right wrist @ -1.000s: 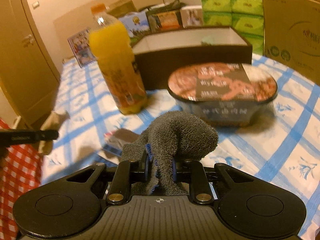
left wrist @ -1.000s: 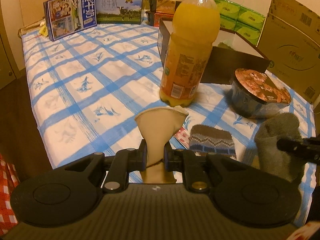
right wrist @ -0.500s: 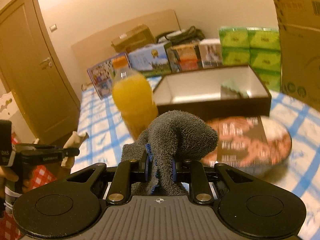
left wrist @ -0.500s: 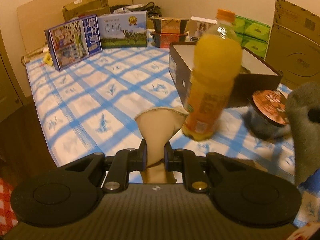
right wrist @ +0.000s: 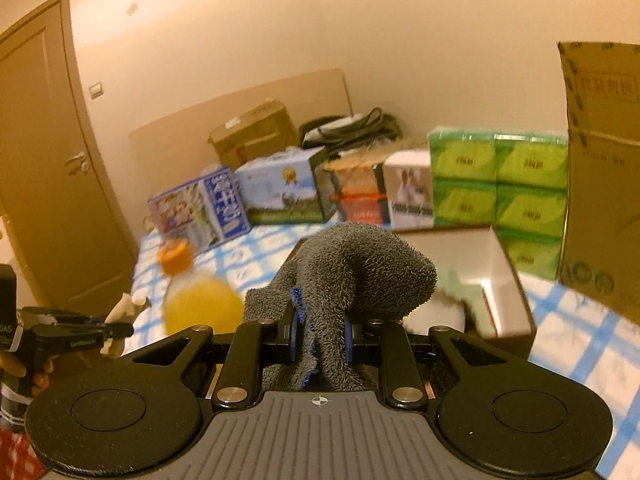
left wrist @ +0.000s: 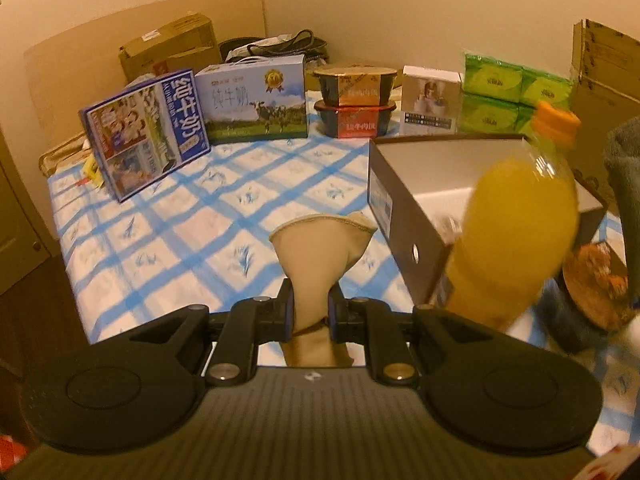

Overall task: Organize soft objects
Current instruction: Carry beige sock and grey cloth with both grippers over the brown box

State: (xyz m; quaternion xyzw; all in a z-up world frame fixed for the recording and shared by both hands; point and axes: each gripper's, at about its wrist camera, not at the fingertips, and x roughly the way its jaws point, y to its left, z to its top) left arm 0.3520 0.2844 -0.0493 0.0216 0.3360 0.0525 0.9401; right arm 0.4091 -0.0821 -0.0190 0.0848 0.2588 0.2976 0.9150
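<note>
My left gripper is shut on a beige sock, which stands up between the pads above the checked tablecloth. A fuzzy grey sock is pinched in my right gripper, which is raised and faces the open dark box. That box lies ahead and to the right of the left gripper. In the right wrist view the left gripper shows at the far left with the beige sock. The grey sock fills the right edge of the left wrist view.
An orange juice bottle stands by the box's near corner, a noodle bowl right of it. Milk cartons, stacked food tubs, green tissue packs and a tall cardboard box line the back and right.
Both grippers have risen and moved forward toward the open box, each still holding its sock. The patterned sock on the table has dropped out of view.
</note>
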